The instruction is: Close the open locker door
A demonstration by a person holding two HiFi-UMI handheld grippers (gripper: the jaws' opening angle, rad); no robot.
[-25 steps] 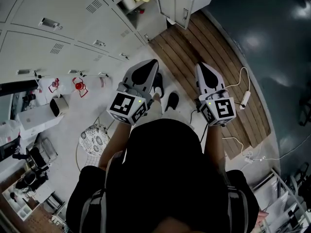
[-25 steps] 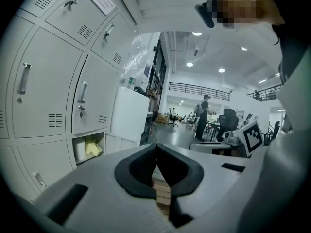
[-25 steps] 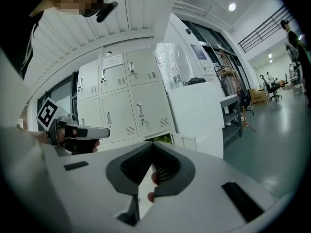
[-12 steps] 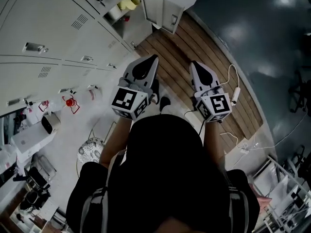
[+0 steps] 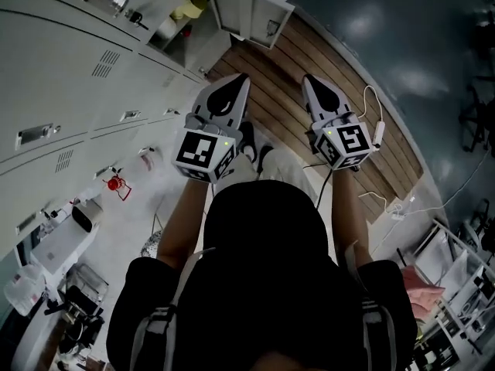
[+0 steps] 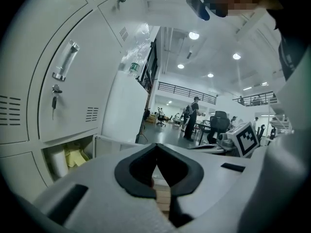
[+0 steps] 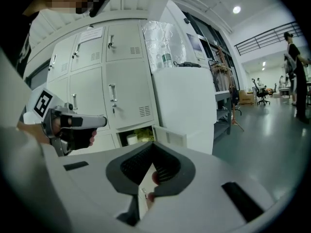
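Person stepped forward, left claw [image 5: 244,78] and right claw [image 5: 307,79] nearer the open locker door [image 5: 244,10]

You hold two grippers: one left gripper [image 5: 245,77] and one right gripper [image 5: 306,78]. They carry two cubes [image 5: 203,154], one on each. Before you there is one open door [image 5: 249,12]. Inside that one locker [image 5: 199,46] I count one white roll [image 6: 59,161] and one yellow thing [image 6: 77,154]. On the floor I count two shoes [image 5: 249,137], one power strip [image 5: 379,134] and one red thing [image 5: 114,184]. One bottle [image 7: 166,59] stands on the one white cabinet [image 7: 187,101].
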